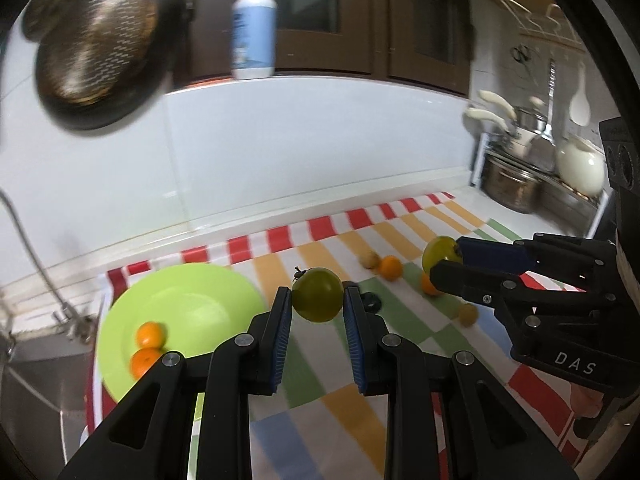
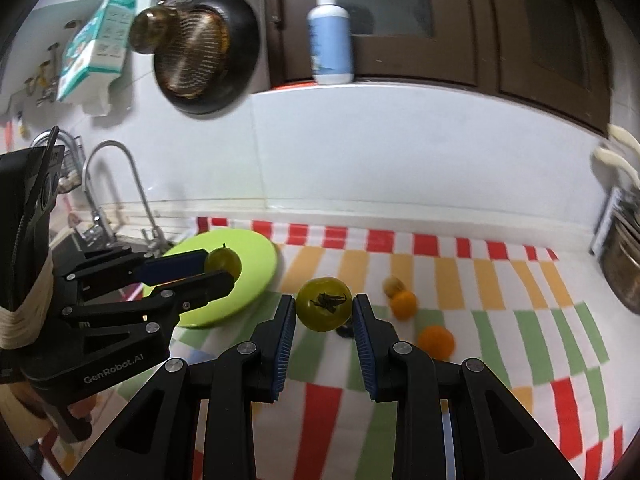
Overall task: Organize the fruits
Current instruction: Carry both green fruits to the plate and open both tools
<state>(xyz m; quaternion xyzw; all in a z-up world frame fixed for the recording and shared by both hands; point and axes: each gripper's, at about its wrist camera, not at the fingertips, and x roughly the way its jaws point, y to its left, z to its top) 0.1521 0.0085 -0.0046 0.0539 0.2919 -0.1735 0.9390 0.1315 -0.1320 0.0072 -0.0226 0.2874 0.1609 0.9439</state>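
Spreading across the tabletop [image 2: 400,184]: a striped cloth [image 2: 460,280] in red, orange, green and white. Sitting at the cloth's sink end: a lime-green plate [image 1: 188,300], carrying two small oranges [image 1: 149,346]. Gripping a green tomato [image 1: 318,295] between blue pads, lifted clear of the cloth: the left claw [image 1: 317,300], near the plate but not yet over it in its own view. Clamping a second green tomato [image 2: 325,309], stem toward the camera, likewise aloft: the right claw [image 2: 324,312], further from the plate. Lying loose on the cloth beyond: two more oranges [image 2: 403,303] and a pale small fruit [image 2: 393,283]; a further pale one showing only in the left view. Judging the risks: slipping of either round, smooth fruit from flat pads if the squeeze eases mid-carry; bruising or splitting under too hard a squeeze; knocking the two claws together, both likely heading for the same plate; rolling of a tomato off the shallow rim, or bumping the oranges already there, if released too high. Reading on the claw bodies: "GenRobot.AI" on the left, "DAS" on the right. Showing nothing legible: the blurred pump bottle [image 2: 330,36] and hanging box on the wall.
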